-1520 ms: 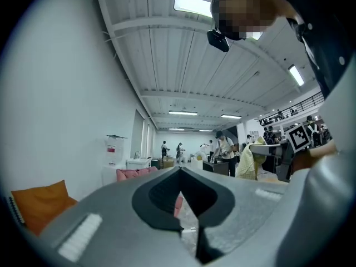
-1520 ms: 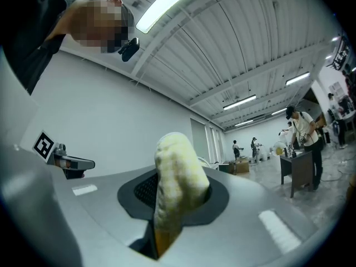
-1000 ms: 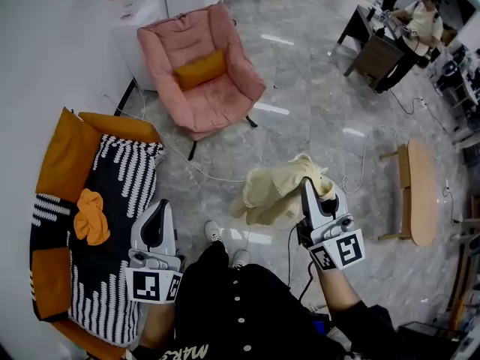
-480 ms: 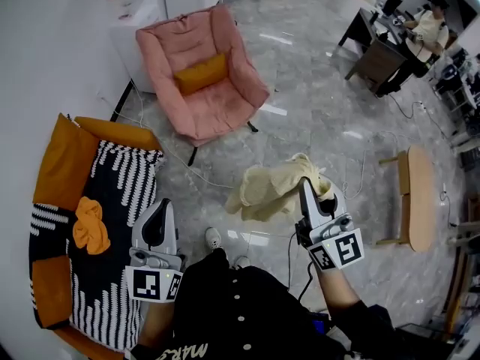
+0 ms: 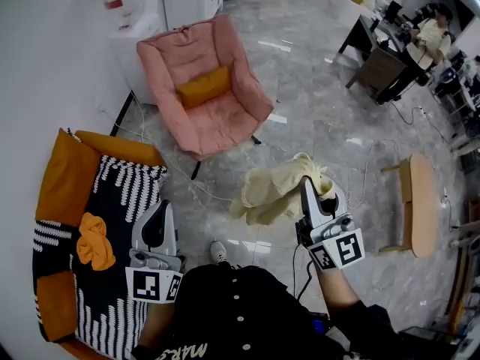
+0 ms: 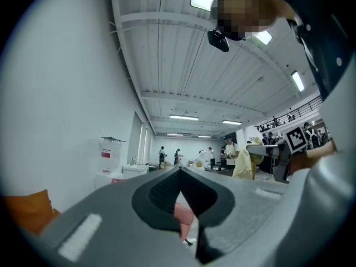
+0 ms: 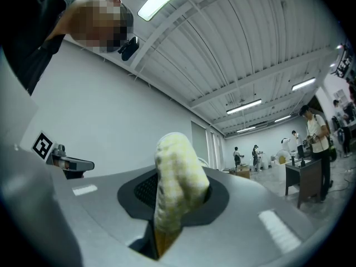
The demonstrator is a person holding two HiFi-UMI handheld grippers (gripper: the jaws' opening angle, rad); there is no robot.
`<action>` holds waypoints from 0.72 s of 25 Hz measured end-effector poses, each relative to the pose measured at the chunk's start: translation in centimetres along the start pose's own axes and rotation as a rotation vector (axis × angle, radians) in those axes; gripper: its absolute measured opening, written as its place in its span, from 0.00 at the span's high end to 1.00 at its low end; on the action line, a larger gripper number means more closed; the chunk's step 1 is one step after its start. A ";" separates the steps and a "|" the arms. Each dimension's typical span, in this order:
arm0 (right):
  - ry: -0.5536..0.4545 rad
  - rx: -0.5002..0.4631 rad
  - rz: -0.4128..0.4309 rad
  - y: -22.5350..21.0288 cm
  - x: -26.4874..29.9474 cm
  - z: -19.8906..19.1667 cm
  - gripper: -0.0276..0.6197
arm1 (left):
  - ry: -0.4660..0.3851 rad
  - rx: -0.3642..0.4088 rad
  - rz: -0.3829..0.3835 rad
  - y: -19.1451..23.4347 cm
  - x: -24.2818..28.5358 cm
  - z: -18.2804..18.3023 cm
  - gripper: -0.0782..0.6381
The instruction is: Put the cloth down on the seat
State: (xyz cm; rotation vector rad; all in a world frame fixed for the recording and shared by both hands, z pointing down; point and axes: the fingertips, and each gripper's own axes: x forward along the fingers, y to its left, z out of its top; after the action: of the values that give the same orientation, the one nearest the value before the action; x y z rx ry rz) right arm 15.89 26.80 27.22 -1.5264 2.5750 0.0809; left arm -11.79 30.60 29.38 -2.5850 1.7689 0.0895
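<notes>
Right gripper [image 5: 307, 186] clamped on the yellow cloth [image 5: 270, 191], left gripper [image 5: 158, 205] closed empty; both have drifted nearer the pink armchair [image 5: 214, 115] ahead of the fingers, so release remains premature.

The head camera looks steeply down from above the person onto the floor [image 5: 322, 111], with the left gripper [image 5: 159, 205] and the right gripper [image 5: 304, 182] close below it. Each gripper camera sits just behind its own jaws and faces roughly level across the room, taking in wall and ceiling [image 6: 178, 65]. All three views share the cloth [image 5: 274, 190]. The head and left gripper views share the pink armchair [image 5: 206, 88]. Each gripper view catches the other gripper at its edge.
</notes>
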 end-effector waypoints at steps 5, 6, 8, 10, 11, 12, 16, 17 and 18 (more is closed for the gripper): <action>-0.006 -0.005 -0.025 -0.1 1.4 -0.1 0.83 | -0.004 0.001 -0.045 0.9 1.5 0.2 0.89; -0.005 -0.006 -0.030 -0.1 1.5 -0.1 0.83 | -0.003 0.005 -0.054 1.0 1.7 0.2 0.89; 0.000 -0.004 -0.040 -0.2 1.9 -0.4 0.83 | 0.003 0.005 -0.059 1.5 2.0 0.0 0.89; 0.005 -0.001 -0.045 -0.1 2.3 -0.6 0.83 | 0.013 -0.004 -0.053 2.1 2.1 -0.3 0.89; 0.005 0.000 -0.046 -0.1 2.5 -0.6 0.83 | 0.017 -0.008 -0.052 2.4 2.3 -0.5 0.89; 0.005 0.001 -0.046 -0.1 2.7 -0.6 0.83 | 0.021 -0.009 -0.052 2.5 2.4 -0.6 0.89; 0.007 0.004 -0.045 -0.7 3.8 -0.8 0.83 | 0.028 -0.006 -0.060 2.7 3.6 -0.9 0.89; 0.008 0.004 -0.045 -0.9 4.2 -0.9 0.83 | 0.027 -0.008 -0.058 2.9 4.0 -0.9 0.89; 0.007 0.004 -0.044 -1.1 4.7 -1.0 0.83 | 0.028 -0.009 -0.055 3.2 4.3 -1.0 0.89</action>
State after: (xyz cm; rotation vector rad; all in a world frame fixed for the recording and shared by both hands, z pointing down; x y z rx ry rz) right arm 14.55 22.02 27.56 -1.5836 2.5446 0.0657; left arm -13.14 25.39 30.20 -2.6515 1.7087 0.0618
